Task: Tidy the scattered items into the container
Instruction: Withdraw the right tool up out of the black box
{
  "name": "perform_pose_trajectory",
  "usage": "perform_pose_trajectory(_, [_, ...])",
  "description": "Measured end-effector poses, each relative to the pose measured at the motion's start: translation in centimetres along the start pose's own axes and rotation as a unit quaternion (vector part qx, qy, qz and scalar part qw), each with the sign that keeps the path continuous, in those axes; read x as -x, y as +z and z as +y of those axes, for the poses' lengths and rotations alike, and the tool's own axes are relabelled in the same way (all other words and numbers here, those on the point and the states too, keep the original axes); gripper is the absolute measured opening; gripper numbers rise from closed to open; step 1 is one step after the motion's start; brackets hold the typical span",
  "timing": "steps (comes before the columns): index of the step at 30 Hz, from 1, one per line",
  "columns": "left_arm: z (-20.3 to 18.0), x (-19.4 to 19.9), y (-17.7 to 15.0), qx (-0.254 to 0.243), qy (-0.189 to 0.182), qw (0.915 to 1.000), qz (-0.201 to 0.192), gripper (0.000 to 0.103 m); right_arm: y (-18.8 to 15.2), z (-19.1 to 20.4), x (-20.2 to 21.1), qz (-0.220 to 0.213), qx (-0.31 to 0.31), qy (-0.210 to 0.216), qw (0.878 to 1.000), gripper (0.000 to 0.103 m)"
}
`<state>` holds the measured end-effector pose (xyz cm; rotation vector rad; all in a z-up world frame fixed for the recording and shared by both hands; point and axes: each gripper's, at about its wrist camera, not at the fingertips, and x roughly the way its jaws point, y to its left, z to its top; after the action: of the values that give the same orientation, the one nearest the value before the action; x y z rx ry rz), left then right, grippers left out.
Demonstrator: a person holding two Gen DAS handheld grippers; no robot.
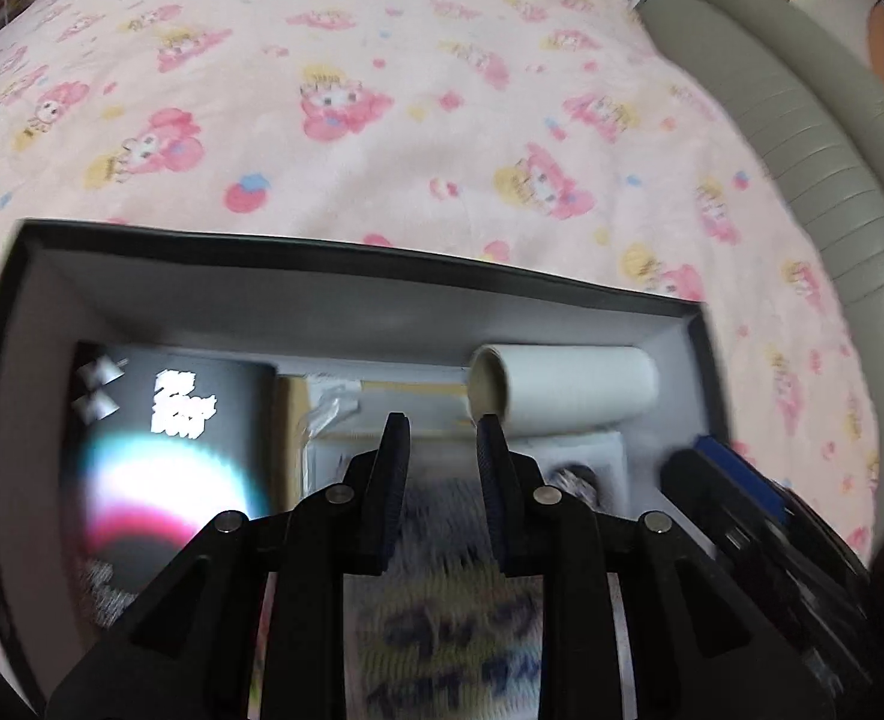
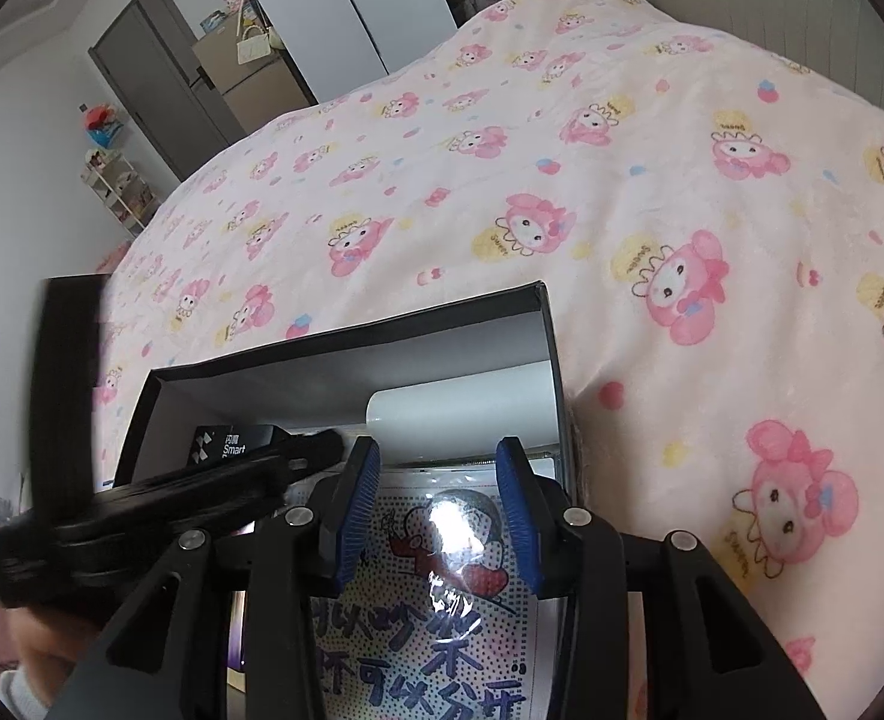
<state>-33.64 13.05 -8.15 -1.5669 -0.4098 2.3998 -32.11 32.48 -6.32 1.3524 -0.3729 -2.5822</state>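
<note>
Both handheld grippers hung over an open black cardboard box with a pale grey lining [image 1: 345,294], which sat on a pink fleece blanket printed with cartoon rabbits [image 1: 442,90]. The left gripper [image 1: 442,426] had its black jaws slightly parted and pinched nothing. The right gripper [image 2: 437,450], with blue ribbed pads [image 2: 368,468], stood a little spread, also empty. Directly beneath both lay a glossy sleeved card with a dotted cartoon print [image 2: 442,570], flat inside the box, its long axis running from six to twelve o'clock. A white paper roll [image 1: 568,384] lay at one o'clock from the left gripper, axis from nine to three, open end towards nine. A black printed carton [image 1: 165,420] lay at ten o'clock
</note>
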Motion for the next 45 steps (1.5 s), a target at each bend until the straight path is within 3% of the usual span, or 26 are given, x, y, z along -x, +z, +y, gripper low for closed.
perform_pose_trajectory(5, [-1.5,5.4,-3.2,-0.037,-0.018,0.9985,-0.037,0.031,-1.8,2.4,2.9,-0.019,0.037,-0.026,0.999,0.036])
perform_pose_trajectory(9, [-2.6,9.4,-7.0,-0.065,-0.017,0.996,-0.059,0.03,-4.8,4.9,6.3,-0.04,0.074,-0.049,0.995,0.038])
perform_pose_trajectory(15, [-3.3,14.9,-12.6,-0.102,-0.008,0.9913,-0.082,0.03,-9.8,7.0,11.0,-0.052,0.072,-0.044,0.995,0.039])
perform_pose_trajectory(32, [1.4,24.4,-22.6,-0.096,-0.002,0.9868,-0.13,0.033,-18.4,14.8,17.8,-0.072,0.101,-0.023,0.992,0.039])
perform_pose_trajectory(39, [4.1,26.4,-25.5,-0.081,0.008,0.9852,-0.151,0.034,-21.0,18.0,18.5,-0.076,0.125,-0.021,0.989,0.039])
perform_pose_trajectory(45, [6.9,26.7,-27.4,-0.064,0.041,0.9841,-0.16,0.034,-23.0,20.1,16.9,-0.059,0.135,-0.004,0.989,0.039])
